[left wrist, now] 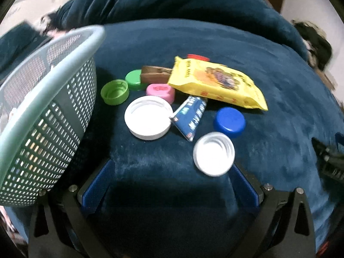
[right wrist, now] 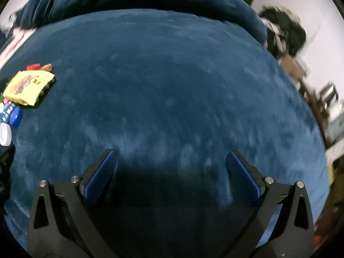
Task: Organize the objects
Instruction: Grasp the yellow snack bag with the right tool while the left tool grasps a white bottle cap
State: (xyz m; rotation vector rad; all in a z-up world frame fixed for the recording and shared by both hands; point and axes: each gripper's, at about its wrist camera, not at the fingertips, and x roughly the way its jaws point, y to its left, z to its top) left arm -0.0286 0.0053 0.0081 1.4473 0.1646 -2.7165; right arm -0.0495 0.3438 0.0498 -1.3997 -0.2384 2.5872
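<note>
Blue fuzzy blanket [left wrist: 279, 99] covers the soft place where all your things lie. Your left tool [left wrist: 172, 172] hangs over it with its two fingers wide apart, and nothing is between them. A small white cap [left wrist: 214, 153] lies open side up, just by the right finger. A bigger white lid [left wrist: 148, 117] lies a little farther on, also open side up. Between them is a blue packet [left wrist: 190, 117], and its top end is tucked under a yellow snack bag [left wrist: 217, 81]. A blue cap [left wrist: 229, 119] sits near the bag's lower edge. Two green caps [left wrist: 115, 91] lie side by side close to the basket [left wrist: 49, 99], which stands on the left and looks tilted. A pink cap [left wrist: 160, 91] touches the big white lid. A brown wrapper [left wrist: 155, 74] and a red cap [left wrist: 197, 57] poke out behind the bag.

Your right tool [right wrist: 171, 163] is wide apart too and holds nothing. It points at bare blanket, and the pile is far off to its left.
</note>
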